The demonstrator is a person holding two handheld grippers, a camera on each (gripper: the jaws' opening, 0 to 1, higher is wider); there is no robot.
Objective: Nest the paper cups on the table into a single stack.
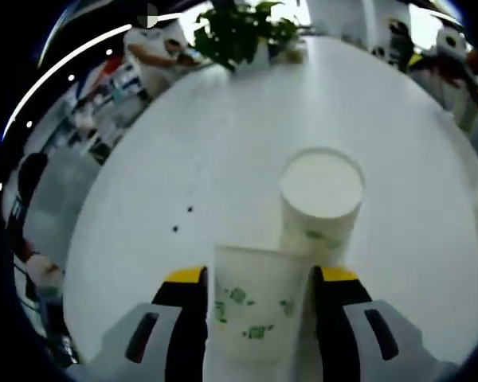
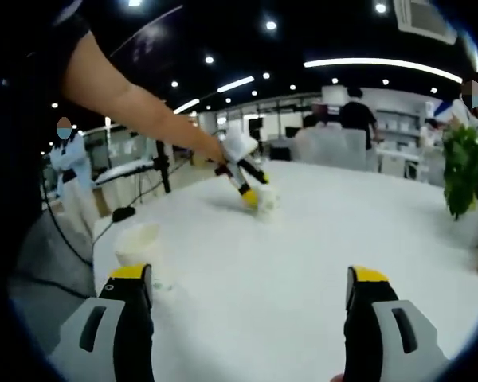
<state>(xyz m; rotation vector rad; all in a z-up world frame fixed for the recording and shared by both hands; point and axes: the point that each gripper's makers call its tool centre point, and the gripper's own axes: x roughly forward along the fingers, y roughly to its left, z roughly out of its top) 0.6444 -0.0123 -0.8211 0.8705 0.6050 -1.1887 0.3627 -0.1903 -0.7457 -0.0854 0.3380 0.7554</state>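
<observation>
Left gripper view puts your left claw (image 1: 259, 314) clamped on a paper cup (image 1: 255, 310) with green print, its jaws pressed against both sides, held low over the white bench (image 1: 223, 143). Just beyond it an upright second cup (image 1: 320, 199) stands on the bench, mouth open and empty, so the held cup is not yet nested; it sits close in front of that one, and whether they touch you cannot tell. A potted plant (image 1: 243, 32) stands at the far end. Right gripper view shows your right claw (image 2: 251, 306) wide open and empty above the bench, with a third cup (image 2: 135, 243) standing near its left jaw, untouched. Farther off, the left claw meets the cups. By the look of it, no stack exists yet: two nestings remain.
</observation>
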